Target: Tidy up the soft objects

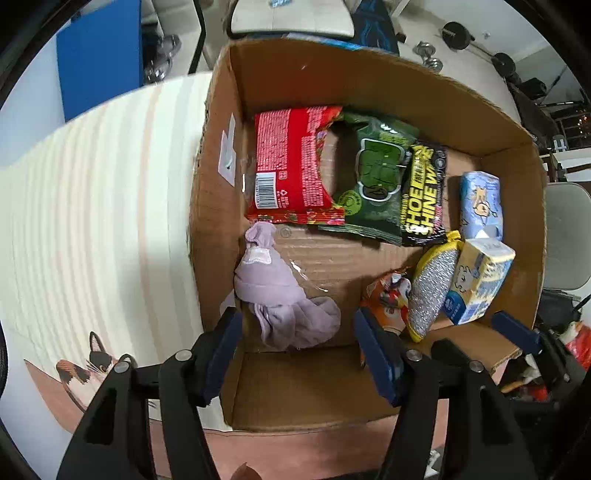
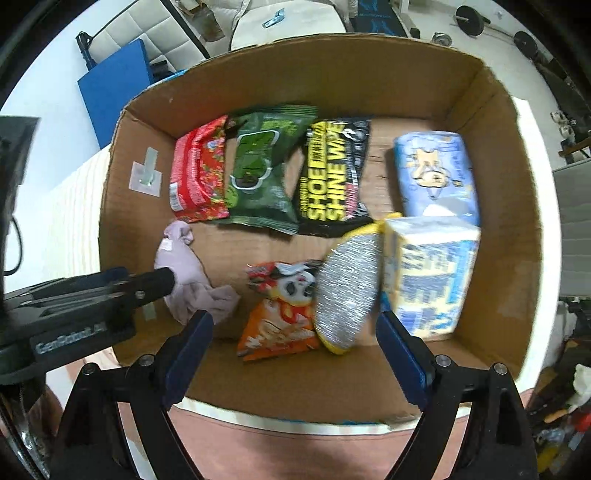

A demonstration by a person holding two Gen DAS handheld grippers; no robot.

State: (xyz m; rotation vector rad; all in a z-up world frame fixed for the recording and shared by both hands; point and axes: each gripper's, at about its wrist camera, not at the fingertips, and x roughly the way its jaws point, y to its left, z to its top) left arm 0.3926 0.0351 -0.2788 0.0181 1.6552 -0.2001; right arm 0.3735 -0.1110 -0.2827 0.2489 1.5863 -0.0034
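An open cardboard box (image 1: 280,74) (image 2: 332,62) holds soft packs. A lilac sock (image 1: 284,295) (image 2: 192,277) lies at its near left. At the back lie a red pack (image 1: 291,162) (image 2: 199,170), a green wipes pack (image 1: 373,177) (image 2: 262,166), a black shoe-wipe pack (image 1: 424,192) (image 2: 332,173) and a blue tissue pack (image 1: 480,203) (image 2: 436,173). An orange snack bag (image 2: 280,314), a silver scrubber (image 1: 432,288) (image 2: 347,284) and a yellow-blue tissue pack (image 1: 476,280) (image 2: 428,273) lie near right. My left gripper (image 1: 299,354) is open above the sock. My right gripper (image 2: 295,354) is open above the snack bag and scrubber.
The box stands on a cream striped cloth (image 1: 92,221) with a cat print (image 1: 88,365). A blue panel (image 1: 99,55) and chairs stand behind. Weights (image 1: 458,35) lie on the floor at back right. The left gripper's body (image 2: 81,306) shows at the right wrist view's left.
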